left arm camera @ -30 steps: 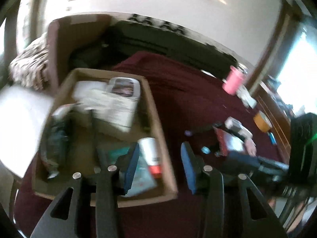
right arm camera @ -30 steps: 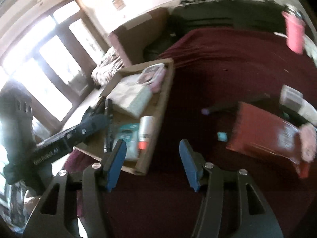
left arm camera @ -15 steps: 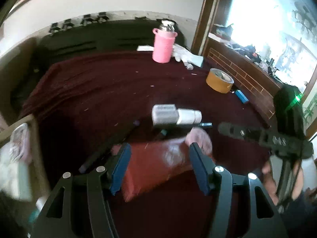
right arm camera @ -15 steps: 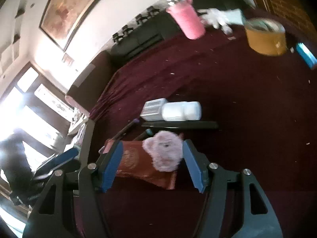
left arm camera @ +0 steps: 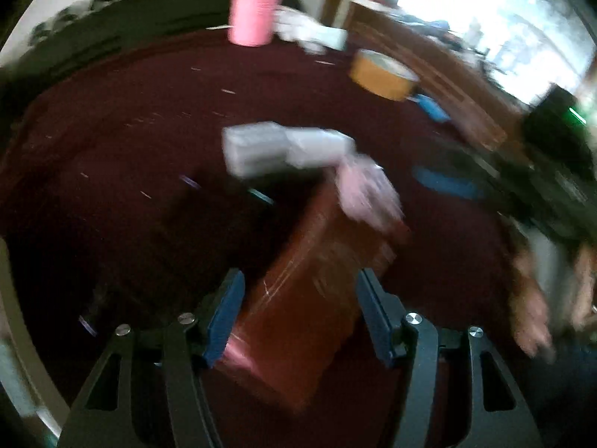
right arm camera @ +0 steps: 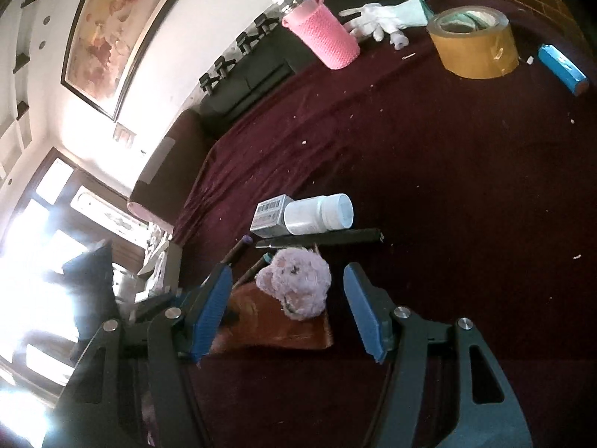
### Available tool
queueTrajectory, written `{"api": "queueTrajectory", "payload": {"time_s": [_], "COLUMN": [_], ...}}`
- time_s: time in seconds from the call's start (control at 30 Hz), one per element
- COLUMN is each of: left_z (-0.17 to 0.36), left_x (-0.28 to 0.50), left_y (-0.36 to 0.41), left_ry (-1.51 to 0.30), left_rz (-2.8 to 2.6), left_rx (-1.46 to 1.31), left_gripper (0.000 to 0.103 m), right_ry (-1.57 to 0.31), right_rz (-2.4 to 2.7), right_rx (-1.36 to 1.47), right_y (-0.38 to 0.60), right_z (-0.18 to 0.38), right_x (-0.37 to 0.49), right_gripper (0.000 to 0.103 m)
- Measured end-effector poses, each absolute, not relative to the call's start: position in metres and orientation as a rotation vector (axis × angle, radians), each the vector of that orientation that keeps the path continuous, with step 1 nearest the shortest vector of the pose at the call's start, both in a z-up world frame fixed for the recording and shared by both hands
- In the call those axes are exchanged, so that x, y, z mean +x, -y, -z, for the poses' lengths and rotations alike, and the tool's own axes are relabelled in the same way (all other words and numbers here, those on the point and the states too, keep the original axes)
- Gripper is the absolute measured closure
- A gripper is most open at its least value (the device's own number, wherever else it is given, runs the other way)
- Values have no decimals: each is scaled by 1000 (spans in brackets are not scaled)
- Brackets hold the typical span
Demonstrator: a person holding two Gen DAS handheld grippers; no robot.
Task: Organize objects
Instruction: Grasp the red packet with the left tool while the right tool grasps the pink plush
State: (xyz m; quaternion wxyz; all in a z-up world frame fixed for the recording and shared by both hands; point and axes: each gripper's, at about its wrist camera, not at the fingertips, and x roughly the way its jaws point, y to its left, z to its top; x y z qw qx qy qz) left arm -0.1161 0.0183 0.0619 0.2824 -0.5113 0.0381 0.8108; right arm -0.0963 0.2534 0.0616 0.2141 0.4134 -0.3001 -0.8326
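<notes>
The left tongs [left arm camera: 298, 317] stand apart, with blue pads [left arm camera: 224, 321], and point down at a reddish-brown book [left arm camera: 317, 291] that lies on the desk [left arm camera: 112, 142], which has a dark maroon cloth over it. The near end of the book sits between the two pads, but this view is blurred and I cannot tell if a pad touches it. On the far end of the book rests a pink plush toy [left arm camera: 367, 194].

The right tongs [right arm camera: 287, 310] are also apart. The plush toy [right arm camera: 296, 283] is between and just ahead of their pads, with a clear gap on the right side; nothing is clamped. The book [right arm camera: 276, 324] lies under the toy, close to the left pad.

Just beyond the toy lies a long black bar [right arm camera: 321, 237], and behind it a white pill bottle [right arm camera: 319, 213] on its side, touching a small grey carton [right arm camera: 269, 215]. Two pencils [right arm camera: 238, 252] point toward the left pad.

Far ahead of the right tongs stand a pink knitted bottle holder [right arm camera: 322, 35], a white glove [right arm camera: 388, 18], a roll of brown tape [right arm camera: 474, 43] and a blue lighter [right arm camera: 561, 69] to its right.
</notes>
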Motion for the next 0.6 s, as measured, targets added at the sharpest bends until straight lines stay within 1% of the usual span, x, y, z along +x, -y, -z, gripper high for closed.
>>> {"api": "queueTrajectory", "payload": {"time_s": [0.13,0.23,0.27,0.37,0.53,0.6], "left_z": [-69,-79,-81,-71,-54,-47], "left_x": [-79,-77,-76,-80,-82,-82], "left_y": [-34,-41,-46,-64,-76,-86], "left_ry": [-163,-109,-142,-322,-353,-421], "left_rz": [-2188,-2215,-2228,-2322,-2280,-2288], "left_rx": [-1316,-1302,-1300,-1370,-1412,-1420], "left_gripper": [48,46,46,46,46,46], "right_ry": [853,853,853,872,888,880], "right_rz": [2317,2350,2367,2395,2386,2382], "right_rx": [1147,1140,1135,1132,1136,1135], "right_y": [-258,-262,-264,-272,-275,-274], "right_z": [-61,-63,-63,-62,-61,-61], "right_x": [-96,-96,-95,-96,-100,-100], "right_gripper": [41,41,41,41,41,41]}}
